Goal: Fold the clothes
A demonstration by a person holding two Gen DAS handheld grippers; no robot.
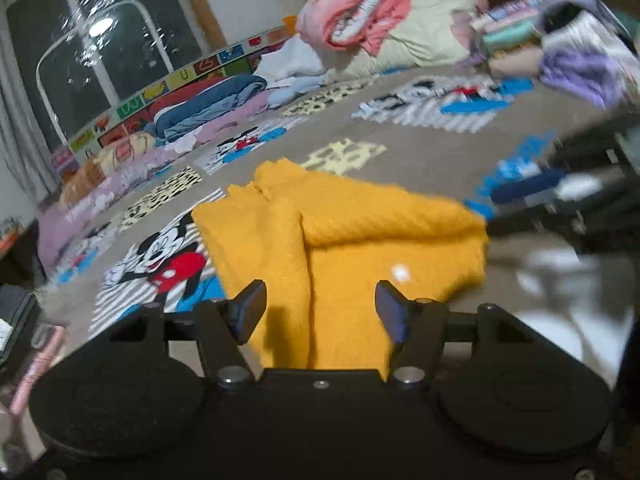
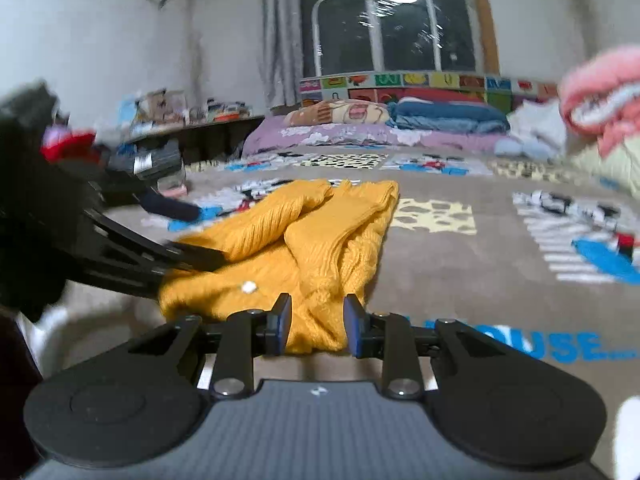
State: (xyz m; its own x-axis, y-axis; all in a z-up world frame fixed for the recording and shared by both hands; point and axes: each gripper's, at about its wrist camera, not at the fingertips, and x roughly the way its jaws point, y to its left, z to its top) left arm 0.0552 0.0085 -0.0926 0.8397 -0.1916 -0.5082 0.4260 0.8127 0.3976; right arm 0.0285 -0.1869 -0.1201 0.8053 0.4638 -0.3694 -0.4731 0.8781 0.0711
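Observation:
A mustard-yellow knit garment [image 1: 360, 248] lies folded on the Mickey Mouse bedspread [image 1: 432, 148]. My left gripper [image 1: 320, 308] is open, its dark fingers straddling the garment's near edge. In the right wrist view the same garment [image 2: 320, 240] is bunched in folds, with a small white tag on it. My right gripper [image 2: 316, 324] is open, its jaws either side of the garment's near fold without pinching it. The left gripper [image 2: 192, 258] reaches in from the left, fingertips at the garment's left edge.
A pile of pink and cream bedding [image 1: 392, 20] sits at the far side of the bed, with blue and purple quilts [image 2: 440, 120] along the window. Stacked clothes [image 1: 560, 48] lie at the far right. A cluttered shelf [image 2: 180, 116] stands left.

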